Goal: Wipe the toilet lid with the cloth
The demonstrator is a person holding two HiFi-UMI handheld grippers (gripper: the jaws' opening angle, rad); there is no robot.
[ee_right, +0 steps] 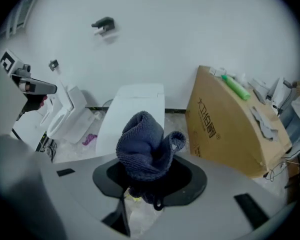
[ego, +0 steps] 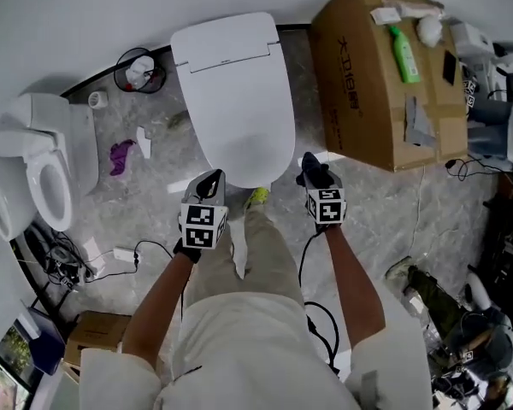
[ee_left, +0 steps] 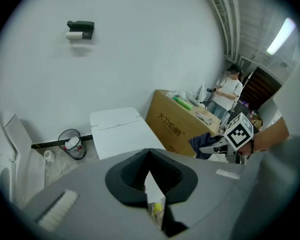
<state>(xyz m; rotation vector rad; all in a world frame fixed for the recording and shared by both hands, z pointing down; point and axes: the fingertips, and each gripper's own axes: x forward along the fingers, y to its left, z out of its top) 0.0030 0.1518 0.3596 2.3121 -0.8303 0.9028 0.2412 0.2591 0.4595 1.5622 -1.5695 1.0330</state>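
right gripper (ego: 317,177): clamped on bunched cloth (ee_right: 142,151), off the lid | left gripper (ego: 208,184): jaws together, empty | lid (ego: 235,101): down, just ahead | risk: wiping drag may pull the loose bunch free

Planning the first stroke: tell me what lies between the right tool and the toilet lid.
Nothing: head view shows the right tool, shut on the cloth, beside the toilet lid, gap bare.

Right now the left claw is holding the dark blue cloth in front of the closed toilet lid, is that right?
No. The right claw holds the dark blue cloth, as the right gripper view shows; the left claw is shut, empty. The toilet lid is indeed closed.
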